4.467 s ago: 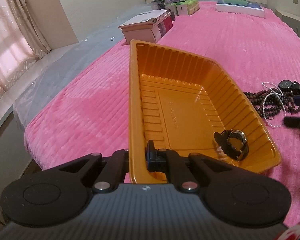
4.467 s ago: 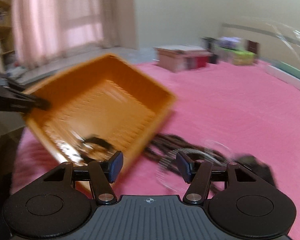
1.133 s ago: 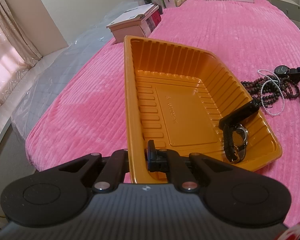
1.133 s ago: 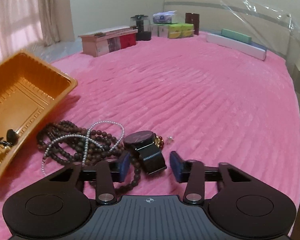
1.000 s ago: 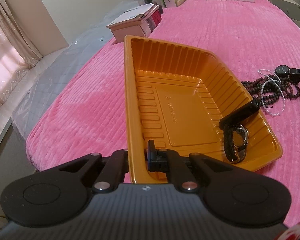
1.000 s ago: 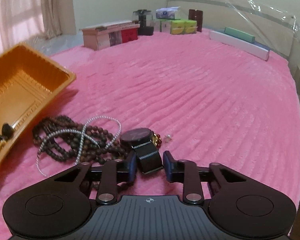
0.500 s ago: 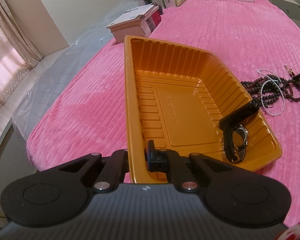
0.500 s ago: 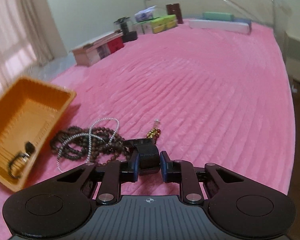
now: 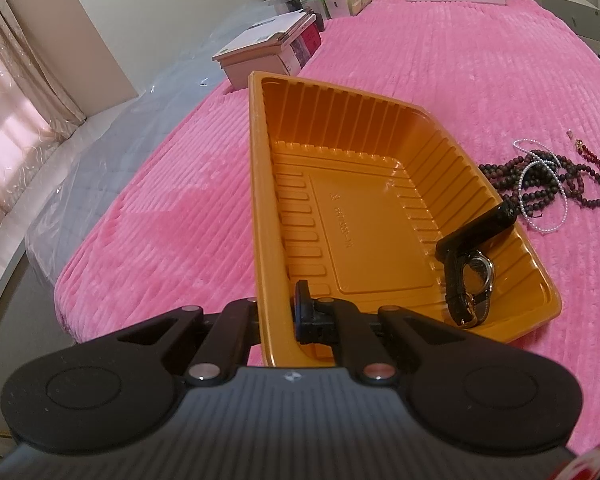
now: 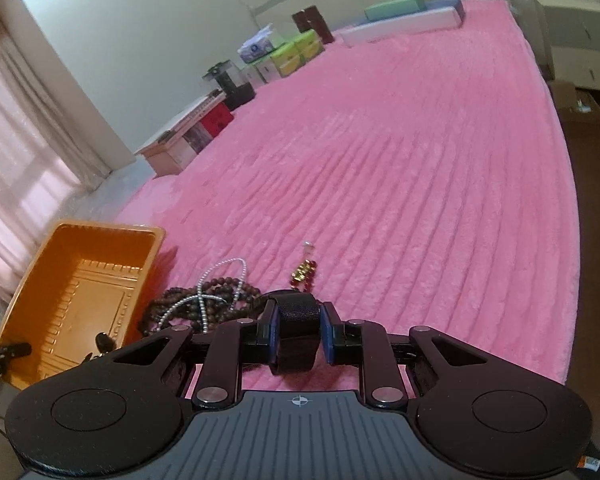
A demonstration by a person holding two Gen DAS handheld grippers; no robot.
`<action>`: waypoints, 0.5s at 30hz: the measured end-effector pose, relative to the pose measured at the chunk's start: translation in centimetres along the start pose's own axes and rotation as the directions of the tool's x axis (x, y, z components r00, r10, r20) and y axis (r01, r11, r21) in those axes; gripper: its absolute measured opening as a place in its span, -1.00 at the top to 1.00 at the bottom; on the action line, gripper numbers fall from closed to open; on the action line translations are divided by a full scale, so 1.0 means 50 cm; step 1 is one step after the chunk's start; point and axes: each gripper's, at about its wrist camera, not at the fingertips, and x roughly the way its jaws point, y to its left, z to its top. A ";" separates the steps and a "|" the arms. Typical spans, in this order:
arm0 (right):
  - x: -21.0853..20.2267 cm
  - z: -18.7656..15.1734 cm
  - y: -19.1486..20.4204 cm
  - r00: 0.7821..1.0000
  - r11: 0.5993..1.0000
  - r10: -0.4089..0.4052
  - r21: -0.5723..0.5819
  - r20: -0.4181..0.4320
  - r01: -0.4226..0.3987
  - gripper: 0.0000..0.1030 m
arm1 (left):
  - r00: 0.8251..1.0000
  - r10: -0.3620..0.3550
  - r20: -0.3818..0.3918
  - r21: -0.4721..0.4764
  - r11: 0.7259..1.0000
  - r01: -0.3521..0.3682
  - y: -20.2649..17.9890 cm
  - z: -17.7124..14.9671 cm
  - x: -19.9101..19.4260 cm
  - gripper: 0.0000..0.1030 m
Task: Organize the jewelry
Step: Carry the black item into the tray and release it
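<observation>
Jaws: my left gripper (image 9: 278, 316) is pinching the orange tray's (image 9: 260, 184) near wall, tray running lengthwise away from it. Right gripper (image 10: 299, 330) is clamping a black watch strap (image 10: 297, 316), band pointing straight ahead; beads (image 10: 204, 300) lying ahead-left.

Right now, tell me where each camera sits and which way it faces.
Left wrist: on the left gripper, shut on the orange tray wall, looking along the tray.
Right wrist: on the right gripper, shut on the black watch, looking across the pink bed.
Shared: tray, dark beads, pearl strand.
</observation>
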 end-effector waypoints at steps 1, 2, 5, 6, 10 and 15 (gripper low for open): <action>-0.001 0.002 0.011 1.000 1.000 0.004 -0.017 0.004 -0.004 0.58 | 1.000 -0.001 0.000 -0.002 1.000 0.001 0.000 0.000 0.000 0.94; 0.001 0.005 0.019 1.000 1.000 0.010 -0.028 0.006 -0.009 0.58 | 1.000 0.000 0.000 -0.001 1.000 0.000 -0.002 0.001 -0.001 0.94; 0.004 0.012 0.049 0.999 0.998 0.036 -0.059 0.010 -0.036 0.58 | 1.000 -0.001 0.002 -0.002 1.000 0.001 -0.002 0.000 -0.002 0.94; 0.007 0.015 0.061 0.999 0.997 0.047 -0.069 0.009 -0.046 0.58 | 1.000 -0.002 0.003 -0.003 1.000 0.002 -0.002 0.001 -0.003 0.94; 0.031 0.027 0.127 0.993 0.986 0.118 -0.115 -0.003 -0.117 0.58 | 1.000 -0.005 0.003 -0.003 1.000 0.005 0.001 -0.001 -0.001 0.93; 0.080 0.028 0.237 0.972 0.954 0.230 -0.187 -0.054 -0.236 0.58 | 1.000 -0.011 0.004 -0.004 1.000 0.011 0.004 -0.003 0.001 0.93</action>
